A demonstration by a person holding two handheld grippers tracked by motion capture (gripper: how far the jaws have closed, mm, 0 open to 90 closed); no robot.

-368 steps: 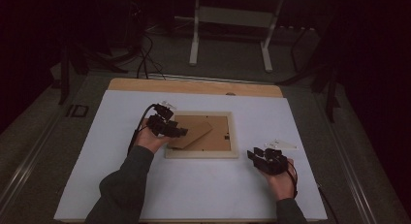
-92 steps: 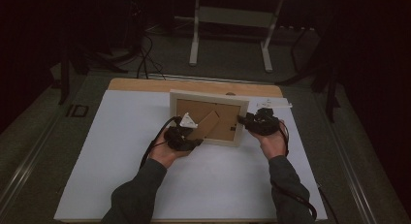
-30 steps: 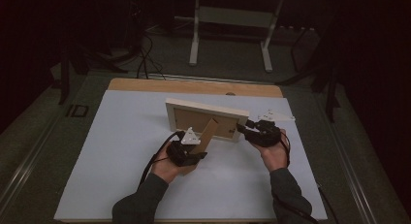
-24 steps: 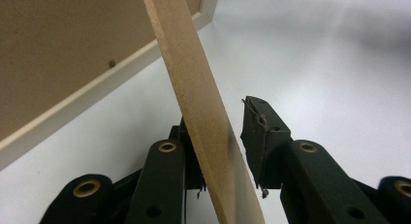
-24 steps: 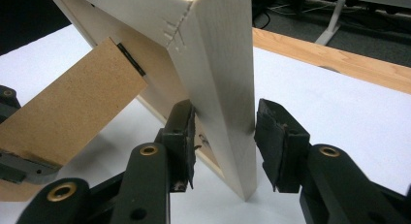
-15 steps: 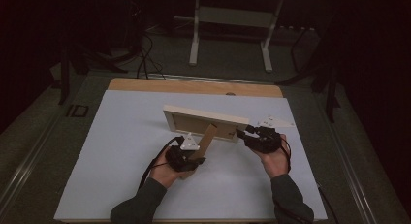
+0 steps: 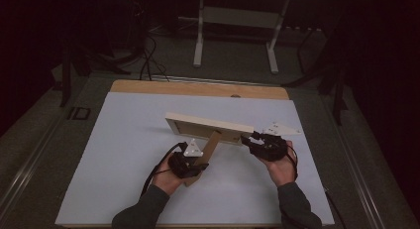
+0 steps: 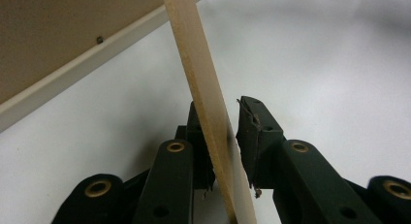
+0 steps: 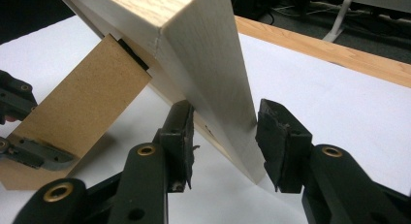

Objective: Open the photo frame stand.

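Picture frame point(image 7: 208, 126) stands on table point(image 7: 124, 140), stand point(image 7: 210, 144) between left gripper point(image 7: 190, 165) fingers

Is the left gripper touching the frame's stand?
Touching: the left gripper view shows the stand against one jaw of the left gripper, with a gap at the other.

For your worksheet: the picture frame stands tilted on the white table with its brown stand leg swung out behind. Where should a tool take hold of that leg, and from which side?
Grip the stand leg near its free lower end, coming from behind the picture frame. The leg is a thin flat board, so its two broad faces suit the jaws, as the left tool shows. The right tool straddles the frame's corner.
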